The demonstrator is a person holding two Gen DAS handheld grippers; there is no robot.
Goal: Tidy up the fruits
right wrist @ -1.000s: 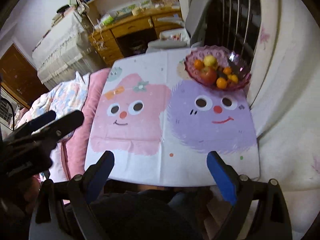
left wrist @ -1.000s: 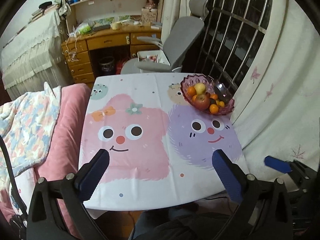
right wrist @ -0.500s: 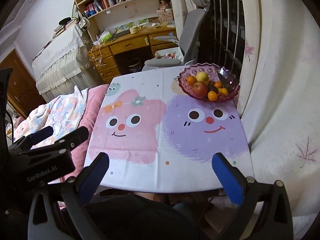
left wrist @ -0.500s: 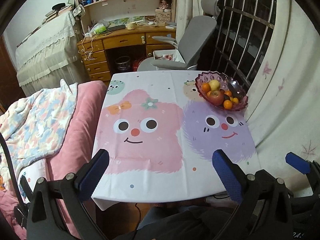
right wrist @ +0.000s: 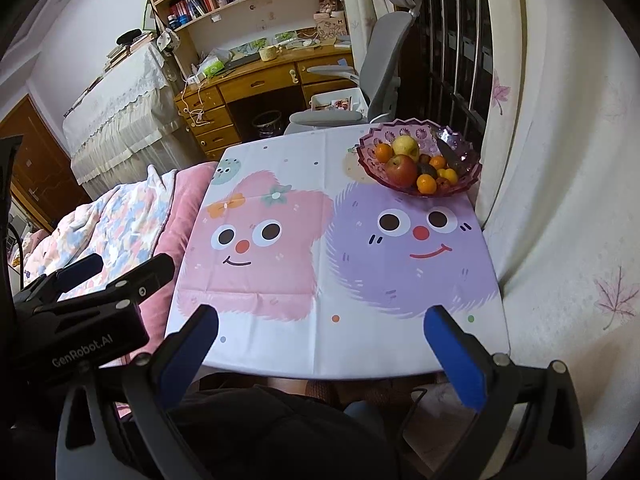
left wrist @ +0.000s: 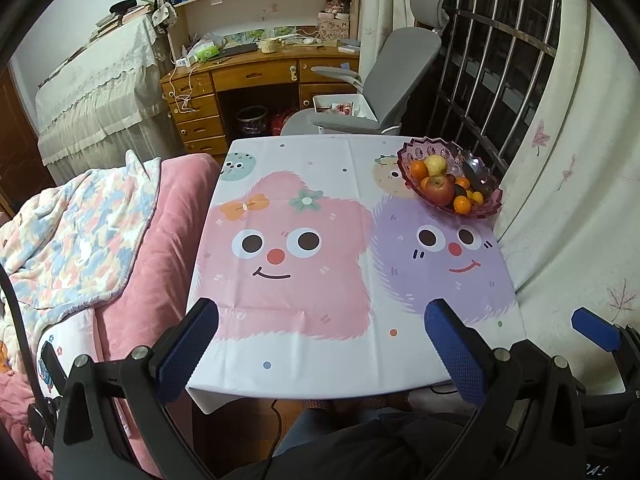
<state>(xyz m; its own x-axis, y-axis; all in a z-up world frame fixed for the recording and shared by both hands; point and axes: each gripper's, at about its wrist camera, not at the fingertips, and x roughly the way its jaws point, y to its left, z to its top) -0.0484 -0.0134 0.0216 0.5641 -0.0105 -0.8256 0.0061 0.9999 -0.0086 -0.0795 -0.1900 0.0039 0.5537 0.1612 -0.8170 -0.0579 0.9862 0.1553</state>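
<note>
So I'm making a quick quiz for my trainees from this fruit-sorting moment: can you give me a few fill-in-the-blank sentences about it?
1. All the fruit sits in a scalloped ____ bowl at the table's far right corner.
2. The largest red fruit in it is an ____.
3. The left gripper and right gripper both stand ____, holding nothing.
4. The purple face on the tablecloth lies nearest the ____.

Missing words: purple; apple; open; bowl
</note>
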